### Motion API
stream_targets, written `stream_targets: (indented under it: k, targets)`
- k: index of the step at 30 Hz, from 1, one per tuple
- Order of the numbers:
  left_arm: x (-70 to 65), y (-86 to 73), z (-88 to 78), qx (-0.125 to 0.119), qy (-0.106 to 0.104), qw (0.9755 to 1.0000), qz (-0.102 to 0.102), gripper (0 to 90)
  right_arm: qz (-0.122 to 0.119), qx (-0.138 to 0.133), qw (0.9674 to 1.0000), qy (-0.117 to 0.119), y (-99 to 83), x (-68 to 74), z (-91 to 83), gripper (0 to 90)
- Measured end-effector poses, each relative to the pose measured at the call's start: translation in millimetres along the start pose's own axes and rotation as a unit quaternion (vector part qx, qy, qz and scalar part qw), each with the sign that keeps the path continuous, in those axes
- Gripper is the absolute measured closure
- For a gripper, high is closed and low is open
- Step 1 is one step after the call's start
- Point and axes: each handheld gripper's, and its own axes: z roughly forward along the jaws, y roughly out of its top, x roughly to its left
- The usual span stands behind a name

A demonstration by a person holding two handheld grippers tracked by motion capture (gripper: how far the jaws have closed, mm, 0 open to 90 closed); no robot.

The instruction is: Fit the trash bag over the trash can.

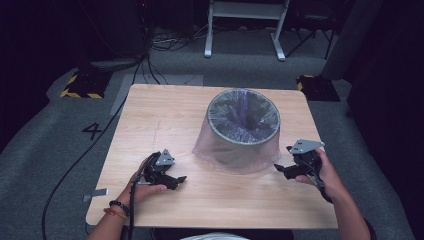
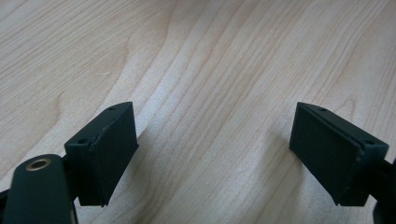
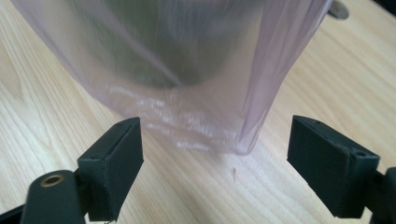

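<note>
Two hand-held grippers, left (image 1: 176,180) and right (image 1: 281,169), both spread wide and empty; we flank the bin (image 1: 243,131) to reach its draped plastic liner (image 3: 196,126) on the tabletop (image 1: 165,120).

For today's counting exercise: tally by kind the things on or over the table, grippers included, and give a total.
Bins: 1
Plastic bags, pale purple, lining the bin and draped down its outside: 1
Grippers: 2, left gripper and right gripper, both with fingers apart and holding nothing
Total: 4
</note>
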Motion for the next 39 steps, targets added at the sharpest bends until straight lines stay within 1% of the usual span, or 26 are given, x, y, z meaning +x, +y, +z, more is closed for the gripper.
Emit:
stream_targets:
  k: [2,7,19,21,25,28,30,34,36,39]
  targets:
    - [-0.1,0.0,-0.1,0.0,0.0,1.0,0.0,14.8,0.0,0.005,1.0,0.002,-3.7,0.6,2.7,18.3]
    - [0.0,0.0,0.0,0.0,0.0,1.0,0.0,14.8,0.009,0.016,0.9998,0.005,-13.8,1.3,7.5,18.4]
    - [0.0,0.0,0.0,0.0,0.0,1.0,0.0,14.8,0.031,0.029,0.999,0.014,-35.2,5.3,21.2,18.7]
    - [0.0,0.0,0.0,0.0,0.0,1.0,0.0,14.8,0.037,0.025,0.999,0.008,-38.4,6.0,22.0,19.0]
    - [0.0,0.0,0.0,0.0,0.0,1.0,0.0,14.8,0.048,0.021,0.9986,0.012,-46.0,7.6,23.7,19.0]
    - [0.0,0.0,-0.1,0.0,0.0,1.0,0.0,14.8,0.054,0.024,0.9981,0.015,-52.0,9.1,25.1,18.6]
    - [-0.1,0.0,-0.1,0.0,0.0,1.0,0.0,14.8,0.063,0.017,0.9978,0.016,-55.1,9.1,24.4,19.0]
    - [-0.1,0.0,-0.1,0.0,0.0,1.0,0.0,14.8,0.072,0.01,0.9973,0.015,-60.7,9.6,21.5,18.1]
    - [0.0,0.0,0.0,0.0,0.0,1.0,0.0,14.8,0.085,0.0,0.9963,0.014,-65.4,9.7,20.6,17.7]
    - [-0.1,0.0,-0.1,0.0,0.0,1.0,0.0,14.8,0.111,-0.017,0.9935,0.018,-74.5,8.9,18.7,17.3]
